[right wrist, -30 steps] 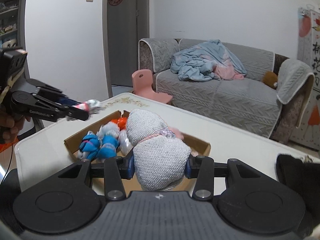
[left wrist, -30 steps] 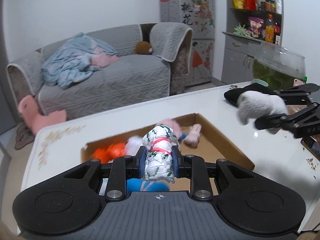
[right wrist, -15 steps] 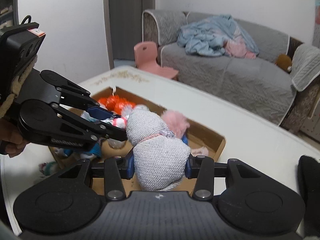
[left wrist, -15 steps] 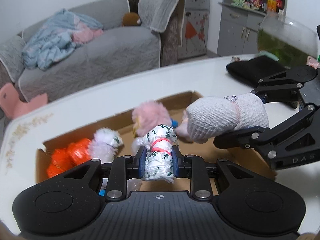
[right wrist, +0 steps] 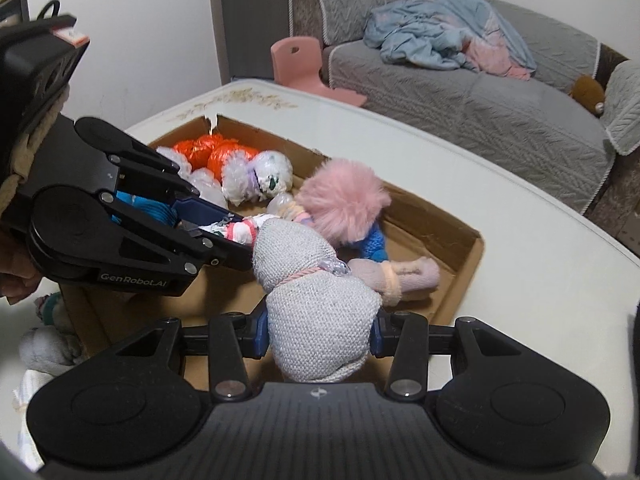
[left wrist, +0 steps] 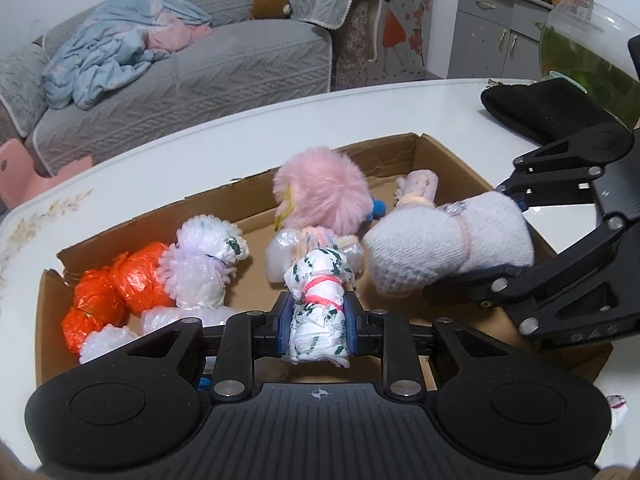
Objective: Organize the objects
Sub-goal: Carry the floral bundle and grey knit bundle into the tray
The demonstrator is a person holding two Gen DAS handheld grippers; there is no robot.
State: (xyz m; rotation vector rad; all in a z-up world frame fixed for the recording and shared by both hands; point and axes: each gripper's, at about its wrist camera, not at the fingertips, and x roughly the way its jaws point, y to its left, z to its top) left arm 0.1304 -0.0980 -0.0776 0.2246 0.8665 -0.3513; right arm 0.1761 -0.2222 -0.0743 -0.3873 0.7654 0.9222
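Observation:
A shallow cardboard box [left wrist: 400, 152] [right wrist: 460, 236] lies on the white table. My left gripper [left wrist: 318, 316] is shut on a white, green-flecked bundle [left wrist: 318, 300] tied with a red band, held over the box's near side. My right gripper [right wrist: 318, 330] is shut on a grey knitted bundle [right wrist: 316, 304] [left wrist: 444, 248], low over the box just right of the left one. In the box lie a pink fluffy bundle [left wrist: 324, 196] [right wrist: 344, 204], orange bundles [left wrist: 116, 284] [right wrist: 216, 152], white fluffy bundles [left wrist: 204, 264], a pale pink roll [left wrist: 416, 190] [right wrist: 396, 276] and a blue knitted piece [right wrist: 374, 242].
A black cloth [left wrist: 536, 108] and a glass fish bowl [left wrist: 588, 52] stand on the table at the far right. More bundles [right wrist: 48, 336] lie outside the box by its near-left side. A grey sofa [left wrist: 200, 64] and a pink chair [right wrist: 300, 60] stand beyond the table.
Both grippers have come down and forward over the box with their bundles still held. They now sit close together above the box's contents.

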